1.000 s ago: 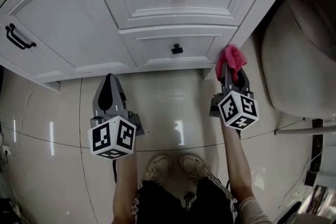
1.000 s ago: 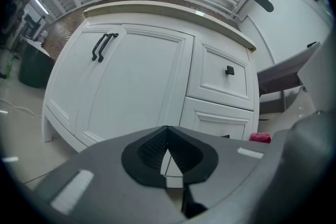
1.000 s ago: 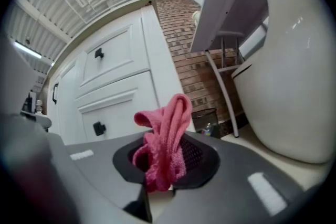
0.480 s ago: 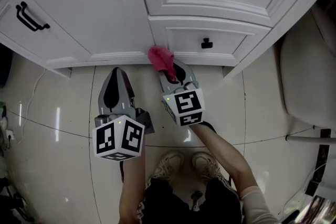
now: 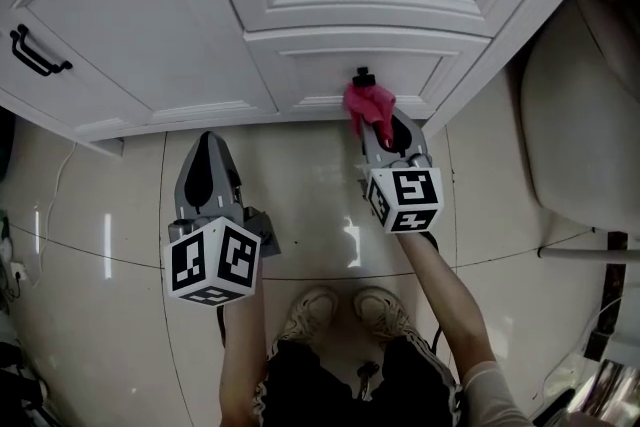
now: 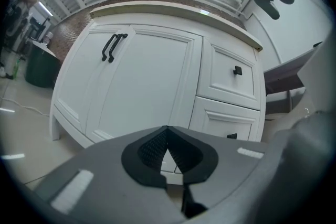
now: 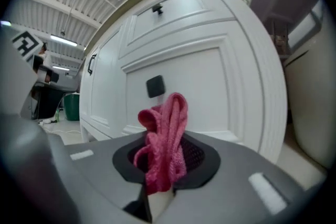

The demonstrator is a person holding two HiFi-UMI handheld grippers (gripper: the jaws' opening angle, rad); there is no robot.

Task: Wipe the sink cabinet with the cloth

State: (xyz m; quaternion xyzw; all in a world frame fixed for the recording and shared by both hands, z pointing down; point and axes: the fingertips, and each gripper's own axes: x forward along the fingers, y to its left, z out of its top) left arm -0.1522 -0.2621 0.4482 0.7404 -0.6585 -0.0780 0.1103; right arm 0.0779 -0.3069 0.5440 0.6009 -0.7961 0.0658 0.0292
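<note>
My right gripper [image 5: 378,127] had its jaws clamped on the pink cloth [image 5: 367,102] at the sink cabinet's [image 5: 150,35] lower drawer [image 5: 300,75], just below its black knob [image 5: 363,74], while my left gripper [image 5: 207,160] hung with jaws together, empty, over the floor tiles [image 5: 300,185].

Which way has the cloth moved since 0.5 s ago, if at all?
Yes, rightward: the cloth was left of the lower drawer knob, now it sits just below it, clamped in the right gripper.

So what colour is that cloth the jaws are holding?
Bright pink. The cloth shows best in the right gripper view.
</note>
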